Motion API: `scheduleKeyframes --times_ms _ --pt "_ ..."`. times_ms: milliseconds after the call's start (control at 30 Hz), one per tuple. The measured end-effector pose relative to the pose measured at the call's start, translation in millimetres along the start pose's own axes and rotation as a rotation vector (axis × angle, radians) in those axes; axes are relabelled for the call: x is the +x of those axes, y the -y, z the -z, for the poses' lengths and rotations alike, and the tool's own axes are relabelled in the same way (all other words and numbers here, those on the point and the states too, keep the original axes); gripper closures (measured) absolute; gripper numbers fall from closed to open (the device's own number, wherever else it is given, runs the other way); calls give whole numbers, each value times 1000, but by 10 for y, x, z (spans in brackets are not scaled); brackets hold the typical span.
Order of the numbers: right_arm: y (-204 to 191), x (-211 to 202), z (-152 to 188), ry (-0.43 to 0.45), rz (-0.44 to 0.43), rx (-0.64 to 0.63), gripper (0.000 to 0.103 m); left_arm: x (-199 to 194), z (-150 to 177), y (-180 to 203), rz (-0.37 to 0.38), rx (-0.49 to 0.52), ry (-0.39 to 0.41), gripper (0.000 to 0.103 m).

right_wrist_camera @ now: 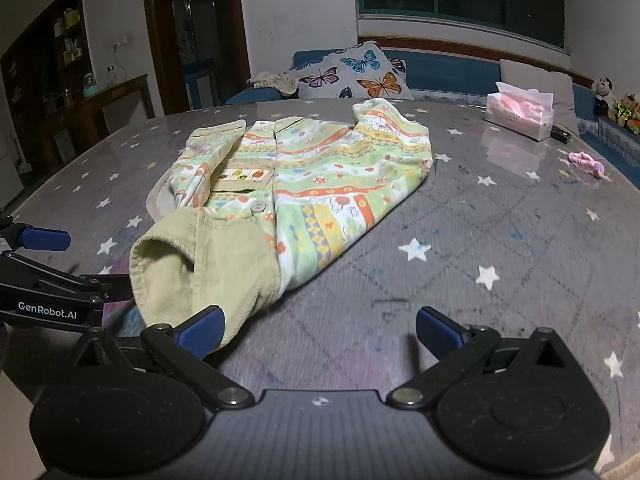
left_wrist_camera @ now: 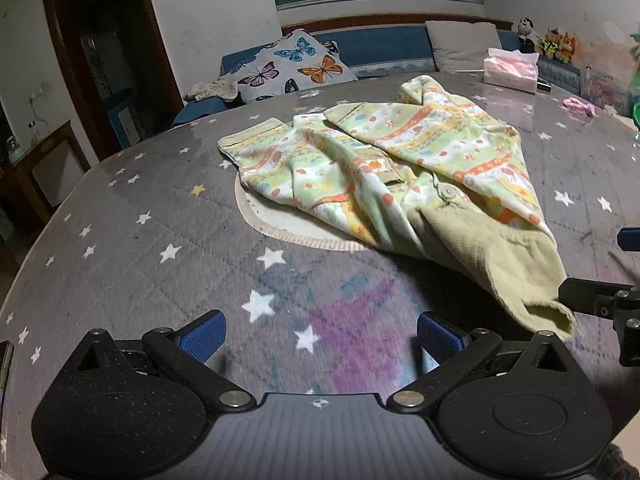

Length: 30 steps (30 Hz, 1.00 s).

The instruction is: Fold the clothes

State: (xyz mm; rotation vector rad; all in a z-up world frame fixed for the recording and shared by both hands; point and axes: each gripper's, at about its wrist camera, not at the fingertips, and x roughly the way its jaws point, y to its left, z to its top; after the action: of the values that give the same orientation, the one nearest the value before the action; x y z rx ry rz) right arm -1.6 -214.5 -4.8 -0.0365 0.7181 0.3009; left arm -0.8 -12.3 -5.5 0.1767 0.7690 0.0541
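Claw fingers on your left claw (left_wrist_camera: 322, 338) stood spread wide, empty, above the starred bench (left_wrist_camera: 132, 248); the patterned jacket (left_wrist_camera: 384, 176) lay ahead and rightward. From the right wrist, your right claw (right_wrist_camera: 320, 334) gaped open too, its left fingertip (right_wrist_camera: 202, 330) at the jacket's olive hood (right_wrist_camera: 188, 276).

The garment (right_wrist_camera: 304, 184) at frame centre carries pale green, yellow, orange and white patterned stripes, with a plain olive-khaki hem (right_wrist_camera: 224, 268). The tablecloth (right_wrist_camera: 480, 240) is grey with white stars; in the upper middle, a white cushion (right_wrist_camera: 352, 70) shows blue, purple and orange butterflies.
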Motion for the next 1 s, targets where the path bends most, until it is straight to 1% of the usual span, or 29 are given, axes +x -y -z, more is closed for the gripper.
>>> scheduleKeyframes --times_ms 233,567,1000 --pt "-9 -74 74 -7 -2 -5 0 -5 57 62 -3 16 -15 0" --pt "15 -119 170 -27 7 3 0 -60 90 129 9 31 -9 0" --pt "-3 -122 191 -31 7 -1 0 -94 98 171 13 41 -2 0"
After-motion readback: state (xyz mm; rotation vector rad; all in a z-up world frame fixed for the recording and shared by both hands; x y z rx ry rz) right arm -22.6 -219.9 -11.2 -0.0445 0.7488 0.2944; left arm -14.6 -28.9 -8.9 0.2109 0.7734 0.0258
